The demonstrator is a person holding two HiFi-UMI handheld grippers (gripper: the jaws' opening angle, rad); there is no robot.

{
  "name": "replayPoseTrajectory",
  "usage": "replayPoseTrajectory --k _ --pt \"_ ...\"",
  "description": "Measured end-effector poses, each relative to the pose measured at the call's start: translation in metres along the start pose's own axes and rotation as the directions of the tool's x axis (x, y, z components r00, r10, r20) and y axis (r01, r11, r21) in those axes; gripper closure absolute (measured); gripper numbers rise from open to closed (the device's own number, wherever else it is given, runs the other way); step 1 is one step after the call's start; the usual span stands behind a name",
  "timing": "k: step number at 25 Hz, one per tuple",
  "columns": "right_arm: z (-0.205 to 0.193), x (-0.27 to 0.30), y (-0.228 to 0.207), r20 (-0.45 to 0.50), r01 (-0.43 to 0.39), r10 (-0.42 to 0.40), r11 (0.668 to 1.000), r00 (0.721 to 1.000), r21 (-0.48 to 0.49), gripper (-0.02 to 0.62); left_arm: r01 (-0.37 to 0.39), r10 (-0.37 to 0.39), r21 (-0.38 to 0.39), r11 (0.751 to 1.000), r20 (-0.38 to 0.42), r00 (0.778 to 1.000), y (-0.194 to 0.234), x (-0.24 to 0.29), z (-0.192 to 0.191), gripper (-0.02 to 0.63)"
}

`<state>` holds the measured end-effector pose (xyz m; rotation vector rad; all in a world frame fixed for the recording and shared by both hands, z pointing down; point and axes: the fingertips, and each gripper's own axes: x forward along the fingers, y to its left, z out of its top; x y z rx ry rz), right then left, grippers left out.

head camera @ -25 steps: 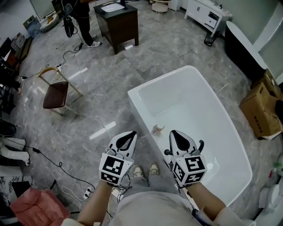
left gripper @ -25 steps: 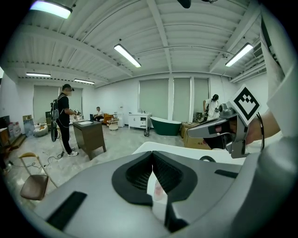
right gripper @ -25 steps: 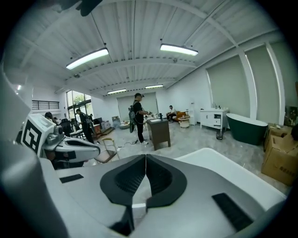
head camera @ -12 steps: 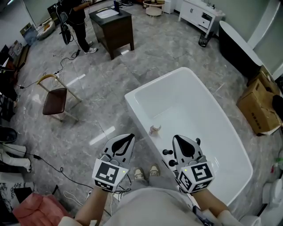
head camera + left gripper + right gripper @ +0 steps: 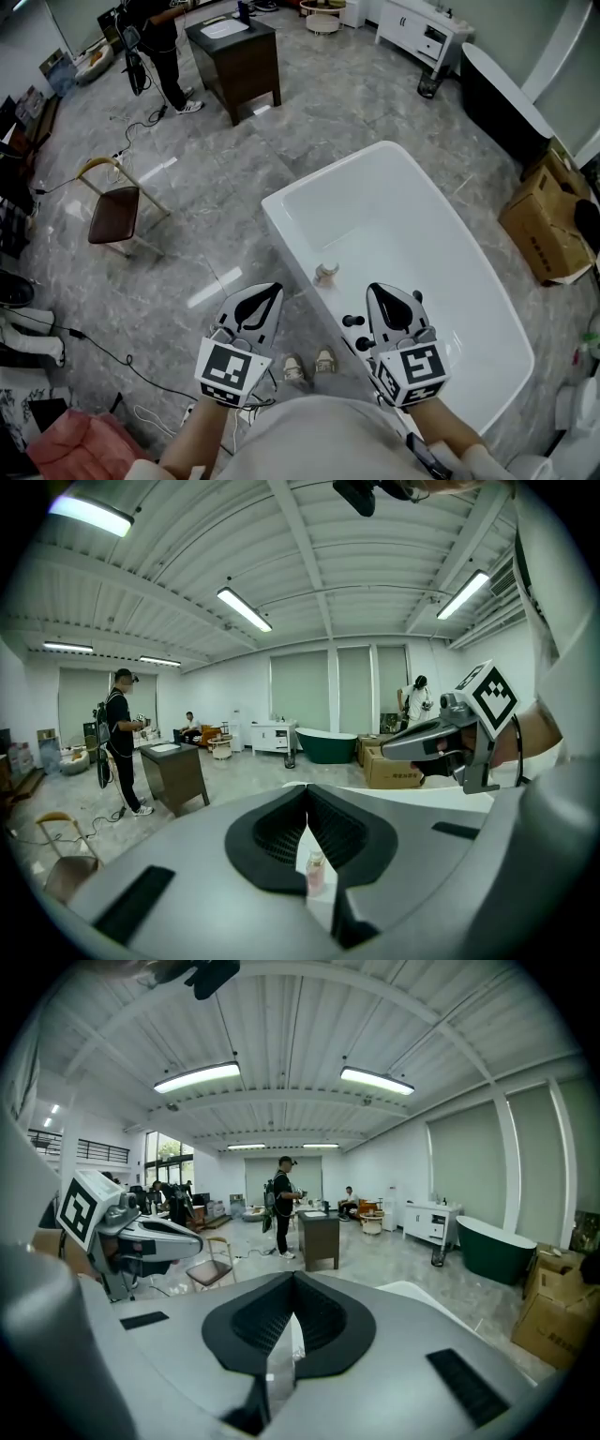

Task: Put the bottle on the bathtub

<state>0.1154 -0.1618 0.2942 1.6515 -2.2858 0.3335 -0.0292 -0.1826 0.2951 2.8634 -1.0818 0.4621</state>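
The bottle (image 5: 326, 273) stands upright on the narrow near rim of the white bathtub (image 5: 330, 176), with open floor (image 5: 216, 216) on its left and the basin on its right. The left gripper (image 5: 274, 291) and the right gripper (image 5: 373, 289) hover short of the bottle, one on each side, not touching it. Both have their jaws together and hold nothing. Only the left gripper view shows the bottle, through the slit under its jaw tips. The right gripper view looks past it, toward a dark cabinet (image 5: 319, 1237) and a chair (image 5: 211, 1274).
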Motion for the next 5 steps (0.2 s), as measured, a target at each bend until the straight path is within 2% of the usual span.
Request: replayPoseTrajectory --k 5 --pt "0.0018 0.0017 0.003 -0.004 0.005 -0.005 1.0 1.0 -0.003 0.568 0.004 -0.004 0.009 1.0 0.012 1.0 0.0028 -0.0021 0.0086 0.586"
